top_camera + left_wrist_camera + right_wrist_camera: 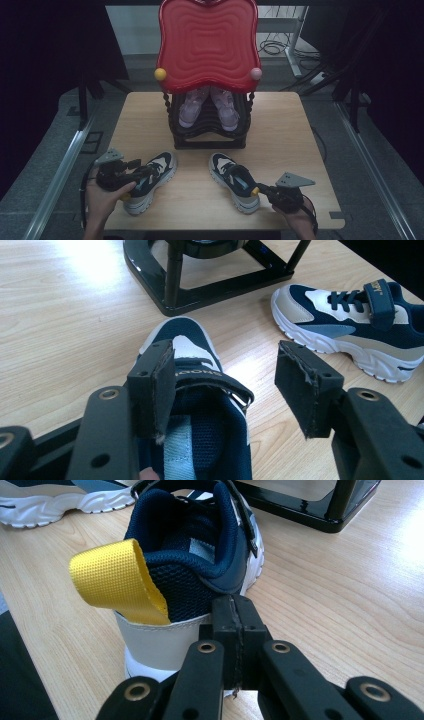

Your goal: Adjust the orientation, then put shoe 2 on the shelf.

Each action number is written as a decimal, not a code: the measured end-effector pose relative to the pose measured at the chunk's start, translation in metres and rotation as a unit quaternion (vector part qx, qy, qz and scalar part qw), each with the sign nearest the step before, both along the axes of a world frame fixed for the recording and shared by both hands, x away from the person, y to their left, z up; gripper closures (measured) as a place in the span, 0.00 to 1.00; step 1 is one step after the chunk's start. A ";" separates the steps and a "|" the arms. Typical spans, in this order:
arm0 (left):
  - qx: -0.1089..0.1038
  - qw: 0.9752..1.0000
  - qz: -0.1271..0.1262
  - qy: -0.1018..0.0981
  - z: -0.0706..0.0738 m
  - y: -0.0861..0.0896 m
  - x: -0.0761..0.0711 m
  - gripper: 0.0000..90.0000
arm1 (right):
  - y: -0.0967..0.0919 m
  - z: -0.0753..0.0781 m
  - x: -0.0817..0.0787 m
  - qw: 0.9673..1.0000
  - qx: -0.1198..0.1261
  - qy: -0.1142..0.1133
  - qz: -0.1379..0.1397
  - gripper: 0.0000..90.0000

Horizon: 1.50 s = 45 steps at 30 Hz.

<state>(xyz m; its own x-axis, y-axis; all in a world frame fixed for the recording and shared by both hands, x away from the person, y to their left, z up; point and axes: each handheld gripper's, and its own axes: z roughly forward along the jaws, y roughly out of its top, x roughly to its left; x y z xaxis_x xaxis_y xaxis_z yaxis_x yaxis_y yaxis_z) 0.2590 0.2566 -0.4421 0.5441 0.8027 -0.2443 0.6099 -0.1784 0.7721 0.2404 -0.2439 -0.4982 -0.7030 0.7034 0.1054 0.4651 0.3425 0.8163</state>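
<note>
Two navy, white and beige sneakers lie on the wooden table (280,130). Over the left sneaker (150,182) my left gripper (142,170) stands open. In the left gripper view one pad (155,385) sits at the left of the shoe's collar, the other hangs over bare table, and the strap (210,377) lies between them. The right sneaker (232,180) points away from me. My right gripper (261,189) is shut, its tips (235,617) right behind the navy heel (190,585), beside the yellow pull tab (115,577). Nothing shows between its jaws.
A black shoe rack (210,140) with a red wavy top (207,42) stands at the table's far middle, with a pair of lilac shoes (192,107) on its shelf. Its base (215,290) is just beyond the sneakers. Cables lie on the floor behind.
</note>
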 end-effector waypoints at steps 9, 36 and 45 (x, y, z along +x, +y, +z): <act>-0.002 1.000 0.004 -0.002 0.002 0.003 -0.001 0.46 | -0.004 0.003 0.003 1.000 -0.001 -0.007 -0.015 1.00; -0.011 1.000 0.003 -0.003 0.007 0.028 0.012 0.47 | 0.022 0.041 0.034 0.999 0.018 -0.038 0.009 0.67; -0.013 1.000 -0.016 0.006 0.004 0.042 0.015 0.50 | 0.026 0.046 0.040 0.999 0.024 -0.027 0.009 0.62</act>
